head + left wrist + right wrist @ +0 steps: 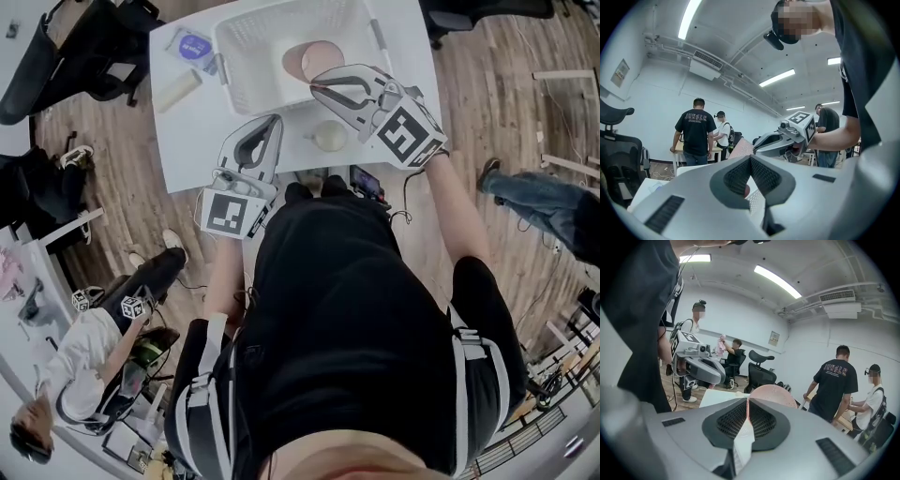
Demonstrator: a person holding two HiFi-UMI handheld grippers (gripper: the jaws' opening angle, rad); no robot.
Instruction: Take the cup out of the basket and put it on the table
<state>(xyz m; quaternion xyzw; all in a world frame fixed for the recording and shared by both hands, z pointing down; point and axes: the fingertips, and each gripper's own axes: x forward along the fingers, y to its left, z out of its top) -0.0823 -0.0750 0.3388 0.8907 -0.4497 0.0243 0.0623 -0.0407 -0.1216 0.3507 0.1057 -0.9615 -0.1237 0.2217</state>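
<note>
- Head view: white table [187,141], white basket [246,67] at its far side. The pink cup [314,58] is inside the basket, near the front wall.
- Right gripper [319,90] reaches over the front wall, tips at the cup. Can't tell if the cup is lifted off the basket floor.
- Left gripper [274,120] is over bare table in front of the basket, apart from it.
- Small pale round thing [330,136] on the table between the grippers.
- Left gripper view: left gripper [751,159] jaws pressed together, nothing gripped. Right gripper [757,146] beyond.
- Right gripper view: right gripper [747,401] jaws nearly closed, pinching the thin cup [776,397] wall. The rest of the cup bulges behind the tips. Left gripper [721,376] off to the side.
</note>
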